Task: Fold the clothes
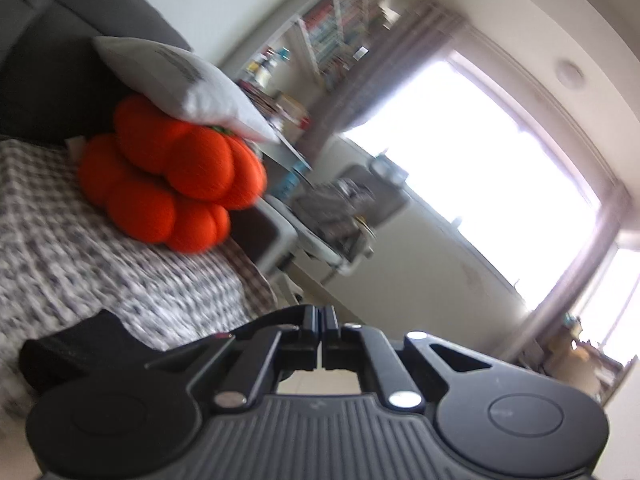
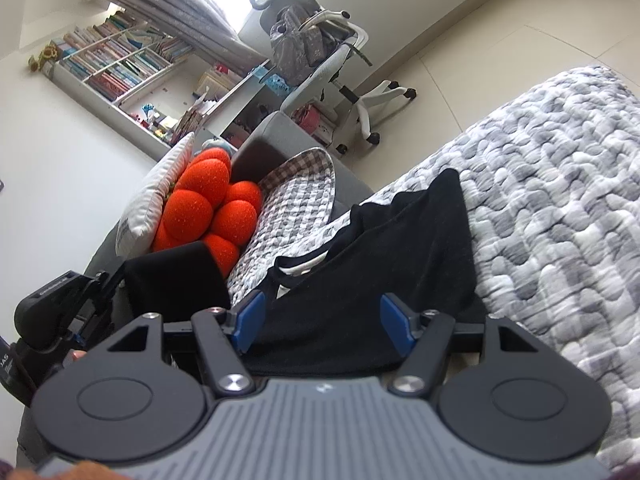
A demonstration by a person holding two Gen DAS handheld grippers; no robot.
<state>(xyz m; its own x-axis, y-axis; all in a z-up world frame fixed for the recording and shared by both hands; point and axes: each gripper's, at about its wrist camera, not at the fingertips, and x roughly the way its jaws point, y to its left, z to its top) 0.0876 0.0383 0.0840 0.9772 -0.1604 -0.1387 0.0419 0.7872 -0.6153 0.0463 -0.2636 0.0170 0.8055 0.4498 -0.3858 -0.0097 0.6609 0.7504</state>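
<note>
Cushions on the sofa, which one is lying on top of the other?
The white cushion rests on top; the orange cushion, made of round lobes, sits beneath it on the checked blanket.

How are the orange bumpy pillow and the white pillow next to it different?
The orange pillow is made of round, ball-like lumps, while the white pillow is flat and smooth. The orange pillow is one bright colour; the white pillow has dark print on it, too blurred to read. The white pillow leans against the orange pillow, between it and the sofa's back. Both are soft cushions sitting together at the same end of the grey sofa.
</note>
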